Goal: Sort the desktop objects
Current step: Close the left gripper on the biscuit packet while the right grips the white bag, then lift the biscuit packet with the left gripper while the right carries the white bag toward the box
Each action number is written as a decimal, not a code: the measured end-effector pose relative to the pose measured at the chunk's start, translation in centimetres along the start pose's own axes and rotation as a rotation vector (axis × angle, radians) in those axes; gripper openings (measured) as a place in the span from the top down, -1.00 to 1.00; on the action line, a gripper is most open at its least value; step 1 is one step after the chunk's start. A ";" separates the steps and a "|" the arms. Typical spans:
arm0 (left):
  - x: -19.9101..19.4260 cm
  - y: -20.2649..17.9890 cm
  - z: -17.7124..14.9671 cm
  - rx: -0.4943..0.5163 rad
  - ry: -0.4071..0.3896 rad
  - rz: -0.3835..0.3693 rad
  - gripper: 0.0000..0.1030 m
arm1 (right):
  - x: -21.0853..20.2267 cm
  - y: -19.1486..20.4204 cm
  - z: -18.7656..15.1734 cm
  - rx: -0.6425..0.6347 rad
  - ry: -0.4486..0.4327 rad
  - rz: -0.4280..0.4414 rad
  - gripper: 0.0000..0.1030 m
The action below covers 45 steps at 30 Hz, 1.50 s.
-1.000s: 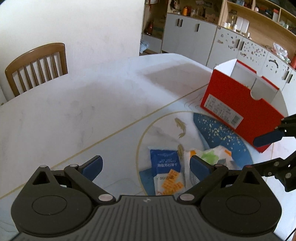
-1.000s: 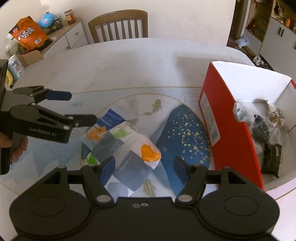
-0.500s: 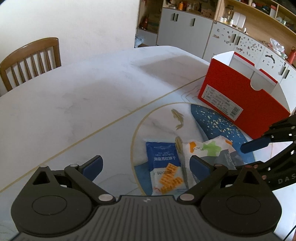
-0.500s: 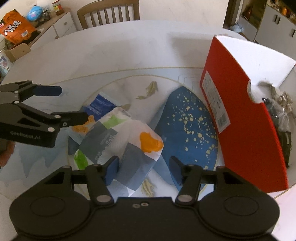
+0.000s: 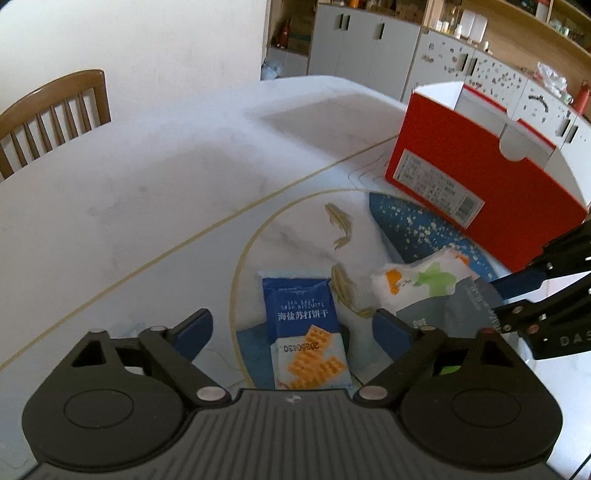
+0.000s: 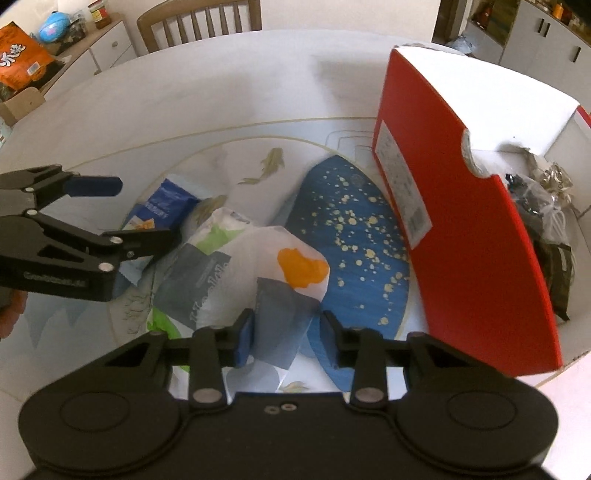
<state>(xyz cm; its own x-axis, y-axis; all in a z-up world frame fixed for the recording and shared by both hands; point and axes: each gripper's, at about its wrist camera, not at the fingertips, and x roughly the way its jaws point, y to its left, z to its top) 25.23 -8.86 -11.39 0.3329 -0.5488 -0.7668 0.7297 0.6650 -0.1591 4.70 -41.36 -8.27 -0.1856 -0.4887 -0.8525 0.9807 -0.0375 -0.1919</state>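
A blue sea-salt biscuit packet [image 5: 303, 325] [image 6: 166, 206] lies flat on the table. My left gripper [image 5: 291, 328] [image 6: 138, 210] straddles it, jaws wide and closing, pads clear of it. Beside it lies a soft white tissue pack [image 5: 432, 284] [image 6: 258, 266] with orange, green and grey patches. My right gripper [image 6: 286, 339] [image 5: 506, 297] is closing over the pack's near corner; the right pad is still apart from it. A red box [image 5: 480, 192] [image 6: 461, 240], open on top, stands to the right with dark bagged items [image 6: 546, 221] inside.
The white table [image 5: 166, 192] carries a blue speckled patch and painted fish. A wooden chair [image 5: 55, 114] [image 6: 199, 22] stands at the far edge. An orange snack bag [image 6: 22, 62] lies on a sideboard at the left; grey cabinets [image 5: 362, 40] line the back.
Both grippers have sunk closer to the table. The right jaws have narrowed a lot around the tissue pack's corner. The left jaws have narrowed a little over the biscuit packet.
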 end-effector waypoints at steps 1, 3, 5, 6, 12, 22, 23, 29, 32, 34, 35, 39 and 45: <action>0.2 -0.1 0.0 0.002 0.006 0.000 -0.71 | 0.0 0.0 0.0 0.000 0.000 0.000 0.31; 0.5 -0.4 -0.1 0.019 0.014 0.014 -0.63 | 0.0 0.1 0.0 -0.002 0.000 -0.002 0.32; 0.5 -0.7 -0.1 0.027 0.014 0.012 -0.56 | 0.0 0.2 0.0 -0.007 0.001 -0.005 0.34; 0.5 -0.7 0.0 0.027 0.012 0.008 -0.46 | 0.0 0.2 0.0 -0.008 0.002 -0.005 0.35; 0.5 -1.4 0.3 0.037 0.020 0.044 0.01 | -0.2 0.6 0.0 -0.017 0.001 -0.004 0.57; 0.3 -1.7 0.2 0.026 0.017 0.052 0.28 | -1.1 0.6 -0.3 -0.023 -0.007 0.002 0.93; 0.3 -1.8 0.2 0.023 0.018 0.049 0.28 | -1.2 0.5 -0.3 -0.020 -0.008 0.002 0.95; -0.6 -2.0 -0.1 0.014 0.014 0.043 0.29 | -2.1 0.1 -0.3 -0.015 -0.029 0.024 0.99; -1.2 -2.1 -0.1 0.012 0.015 0.038 0.29 | -2.7 0.1 -0.4 -0.018 -0.037 0.033 0.99; -1.6 -2.3 -0.1 0.013 0.014 0.037 0.29 | -3.1 0.0 -0.4 -0.022 -0.044 0.037 0.99; -1.8 -2.3 -0.1 0.011 0.013 0.035 0.29 | -3.3 0.1 -0.5 -0.024 -0.047 0.040 0.99; -2.8 -2.8 0.0 0.010 0.005 0.029 0.29 | -4.0 -0.1 -0.6 -0.027 -0.060 0.045 0.99; -4.4 -4.1 0.4 0.011 -0.008 0.001 0.29 | -5.4 -0.3 -1.0 -0.036 -0.083 0.061 0.99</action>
<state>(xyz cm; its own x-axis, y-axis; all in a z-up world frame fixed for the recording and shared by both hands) 21.02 -9.36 -7.18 0.3380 -0.5521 -0.7622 0.7362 0.6596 -0.1514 5.32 -37.83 -4.15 -0.1184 -0.5594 -0.8204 0.9869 0.0253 -0.1596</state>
